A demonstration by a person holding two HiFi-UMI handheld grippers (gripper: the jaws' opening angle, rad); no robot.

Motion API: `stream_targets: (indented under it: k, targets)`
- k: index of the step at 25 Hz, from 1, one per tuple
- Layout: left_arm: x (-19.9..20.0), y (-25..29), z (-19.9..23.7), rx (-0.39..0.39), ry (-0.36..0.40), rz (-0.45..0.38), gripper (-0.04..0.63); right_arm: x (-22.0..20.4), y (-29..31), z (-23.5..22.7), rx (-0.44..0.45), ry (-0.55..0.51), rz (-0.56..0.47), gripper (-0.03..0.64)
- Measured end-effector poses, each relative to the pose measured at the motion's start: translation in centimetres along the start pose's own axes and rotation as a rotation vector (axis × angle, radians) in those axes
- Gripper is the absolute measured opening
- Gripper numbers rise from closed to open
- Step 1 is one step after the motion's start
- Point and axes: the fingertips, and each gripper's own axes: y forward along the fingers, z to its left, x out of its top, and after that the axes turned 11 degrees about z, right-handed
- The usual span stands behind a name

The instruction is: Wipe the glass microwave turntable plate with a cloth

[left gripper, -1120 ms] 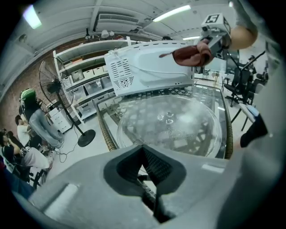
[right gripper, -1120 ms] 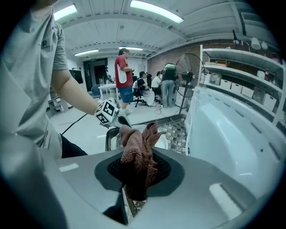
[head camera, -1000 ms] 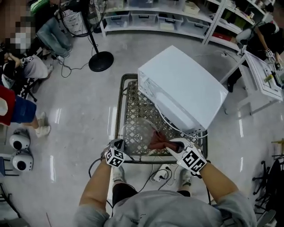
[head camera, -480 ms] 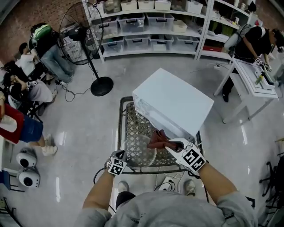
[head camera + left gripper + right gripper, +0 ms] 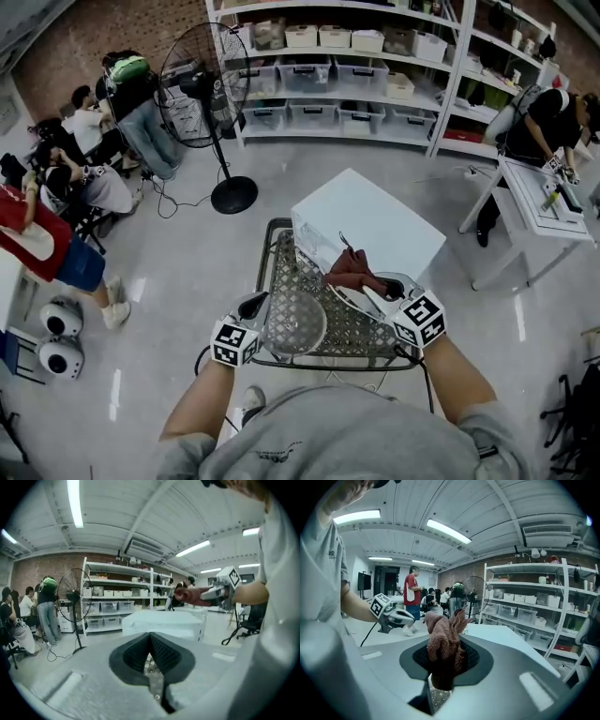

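Observation:
The clear glass turntable plate (image 5: 293,324) lies flat on the wire mesh cart top (image 5: 281,272), in front of the white microwave (image 5: 375,223). My left gripper (image 5: 253,305) hovers at the plate's left edge; its jaws are closed and I see nothing held between them (image 5: 150,657). My right gripper (image 5: 368,285) is shut on a bunched reddish-brown cloth (image 5: 352,269), raised above the cart by the microwave's front. The cloth (image 5: 443,641) fills the right gripper view. The plate does not show in either gripper view.
A standing fan (image 5: 202,80) is at the far left of the cart, with several seated people (image 5: 89,178) beyond it. Shelves of bins (image 5: 328,56) line the back. A white table (image 5: 539,211) and another person (image 5: 544,108) are at the right.
My right gripper has lifted the cloth off the plate and carried it up toward the microwave. The left gripper stays at the plate's left edge. My head has risen and tilted forward.

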Motion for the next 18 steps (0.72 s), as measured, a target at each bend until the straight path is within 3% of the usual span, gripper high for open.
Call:
stream_targets:
  k: [4, 9, 18]
  targets:
    - [5.6, -2.8, -1.7, -0.040, -0.044, -0.135, -0.002, 2.1, -2.4, -2.1, -0.033, 0.046, -0.067, 0.075]
    - [10.3, -5.7, -2.4, -0.051, -0.082, -0.245, -0.002, 4.0, -5.5, -4.1, -0.089, 0.085, -0.146, 0.075]
    - [14.6, -8.6, -3.0, -0.057, -0.056, -0.301, -0.002, 5.0, -8.9, -6.2, -0.179, 0.149, -0.236, 0.075]
